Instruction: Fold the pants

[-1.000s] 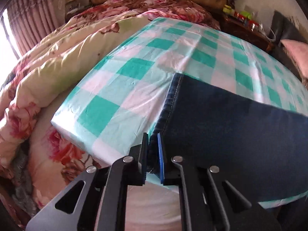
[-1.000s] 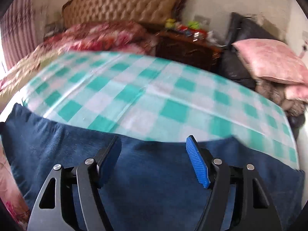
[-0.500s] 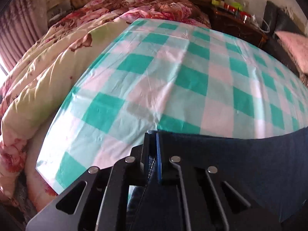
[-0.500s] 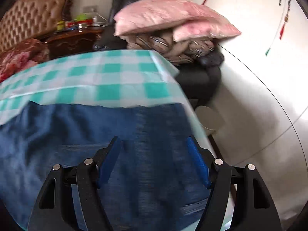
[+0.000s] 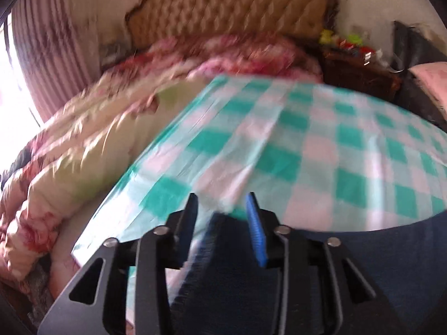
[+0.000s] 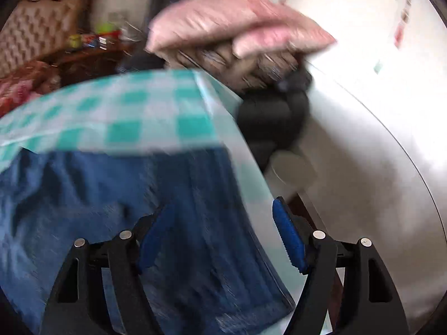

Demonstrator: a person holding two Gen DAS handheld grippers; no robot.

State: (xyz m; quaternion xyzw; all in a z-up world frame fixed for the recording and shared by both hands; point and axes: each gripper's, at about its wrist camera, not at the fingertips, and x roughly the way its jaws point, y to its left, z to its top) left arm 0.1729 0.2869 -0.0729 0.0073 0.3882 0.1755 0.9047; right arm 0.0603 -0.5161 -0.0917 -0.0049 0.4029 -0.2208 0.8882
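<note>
The left gripper point(image 5: 220, 213), jaws opening, releases the dark blue denim pants point(image 5: 321, 273) stretching rightward toward the open, empty right gripper point(image 6: 220, 237).

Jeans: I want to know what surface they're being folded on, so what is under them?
The jeans lie on a green-and-white checked sheet, which shows around them. What is beneath that sheet is covered.

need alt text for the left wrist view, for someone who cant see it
The left claw is opening above the edge of dark blue pants lying on a green and white checked sheet; the denim hem sits below and between the fingers, no longer pinched. Behind are a floral quilt, a tufted headboard and a cluttered nightstand, all motion-blurred.
</note>
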